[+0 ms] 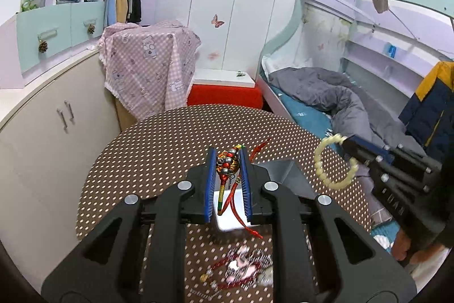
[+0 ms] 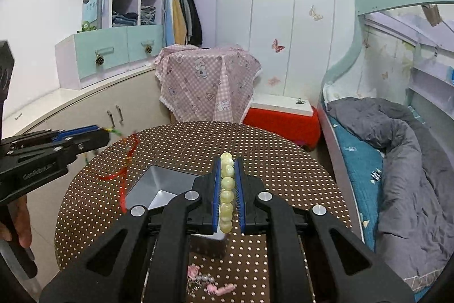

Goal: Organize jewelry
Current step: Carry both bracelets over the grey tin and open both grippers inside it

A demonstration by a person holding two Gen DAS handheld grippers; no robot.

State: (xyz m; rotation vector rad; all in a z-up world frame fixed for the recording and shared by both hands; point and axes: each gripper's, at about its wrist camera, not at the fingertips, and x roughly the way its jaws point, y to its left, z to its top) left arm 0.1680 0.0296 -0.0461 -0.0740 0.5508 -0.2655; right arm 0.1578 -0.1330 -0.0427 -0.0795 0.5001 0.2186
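Note:
My left gripper (image 1: 227, 154) is shut on a red-and-gold charm (image 1: 227, 163) with silver beads, held above the round dotted table (image 1: 156, 149). Its red cords (image 1: 231, 200) hang down between the fingers. My right gripper (image 2: 227, 161) is shut on a bracelet of cream beads (image 2: 227, 183), seen edge-on between the blue pads. From the left wrist view the bracelet (image 1: 317, 161) hangs as a ring from the right gripper (image 1: 350, 142). An open grey box (image 2: 159, 183) stands on the table below both grippers. The left gripper (image 2: 103, 134) shows at the left with the cords (image 2: 127, 161) trailing.
A loose pile of pink, red and silver jewelry (image 2: 210, 283) lies on the table's near side. A bed with a grey duvet (image 2: 397, 146) is at the right, a red stool (image 2: 281, 121) and a pink-cloth-covered stand (image 2: 207, 81) behind the table. A hand (image 2: 22, 217) grips the left tool.

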